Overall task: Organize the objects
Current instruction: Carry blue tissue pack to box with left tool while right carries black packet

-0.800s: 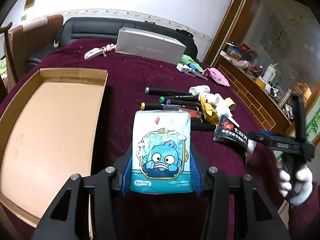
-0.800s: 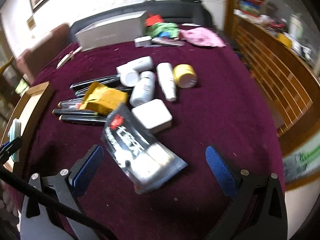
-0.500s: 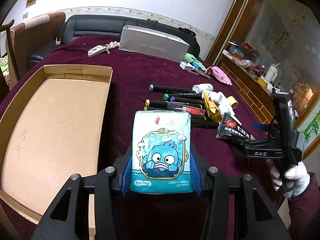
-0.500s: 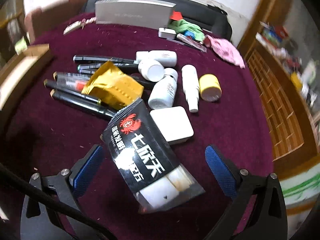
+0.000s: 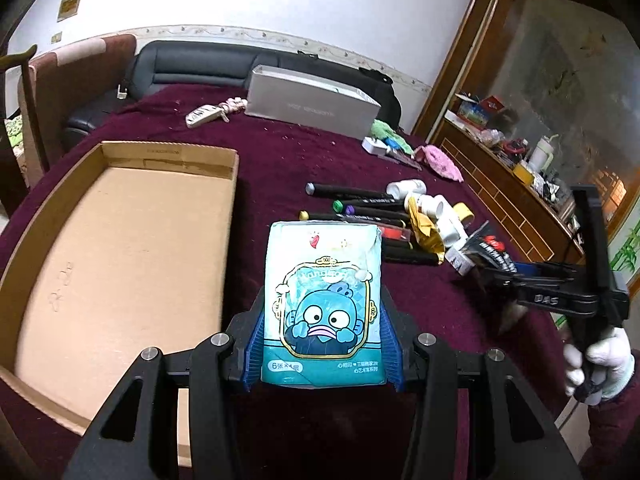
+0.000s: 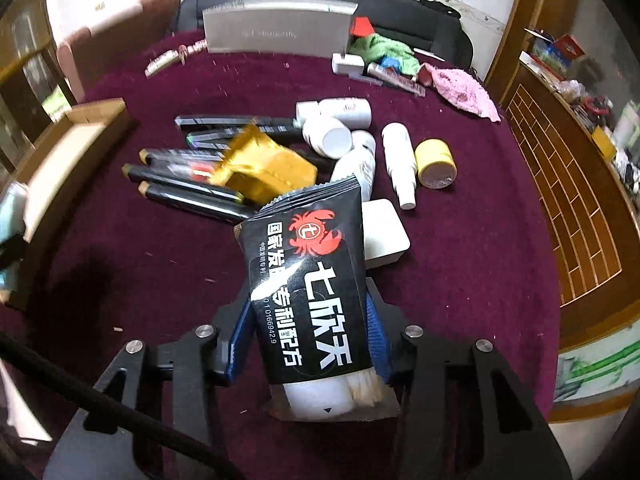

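My left gripper (image 5: 322, 344) is shut on a light blue tissue pack (image 5: 324, 300) with a cartoon fish, held above the maroon tablecloth just right of the open cardboard box (image 5: 116, 264). My right gripper (image 6: 306, 340) is shut on a black snack packet (image 6: 312, 292) with a red crab logo, lifted above the cloth. It also shows at the right of the left wrist view (image 5: 492, 256). Behind lie several black markers (image 6: 188, 188), a gold foil packet (image 6: 260, 168), white bottles (image 6: 332, 136), a yellow-lidded jar (image 6: 434, 158) and a white square box (image 6: 384, 232).
A long grey box (image 6: 276, 28) stands at the table's far edge, with a key fob (image 5: 204, 114), a white charger (image 6: 347, 63), green cloth and a pink cloth (image 6: 464, 90) near it. A wooden cabinet (image 6: 568, 184) runs along the right. A sofa is behind the table.
My right gripper has closed on the black snack packet and lifted it off the cloth. My left gripper still holds the tissue pack and has shifted little.
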